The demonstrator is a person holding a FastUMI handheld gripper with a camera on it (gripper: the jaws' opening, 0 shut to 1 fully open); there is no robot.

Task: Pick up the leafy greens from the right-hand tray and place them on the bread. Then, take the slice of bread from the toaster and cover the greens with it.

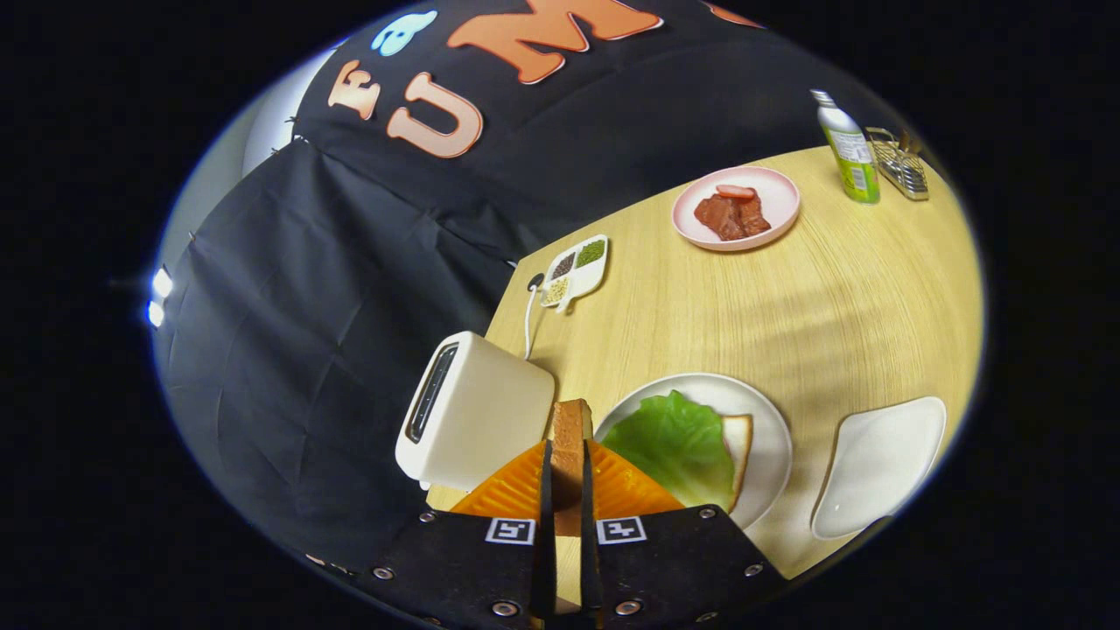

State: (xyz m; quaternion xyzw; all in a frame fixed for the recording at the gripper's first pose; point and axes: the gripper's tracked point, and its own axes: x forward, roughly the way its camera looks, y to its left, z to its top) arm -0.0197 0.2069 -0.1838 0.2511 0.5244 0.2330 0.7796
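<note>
- gripper (567, 477) clamped on bread slice (570, 437), slice upright between both fingers
- toaster (472, 411) just left of fingertips
- leafy greens (678, 446) on bread (738, 446) in white plate (770, 420), just right of fingers
- tray (879, 468) further right

No text can be made out: the green-and-white bottle's (850, 149) label is too small, and the gripper's (567, 490) square black-and-white markers carry only patterns.
</note>
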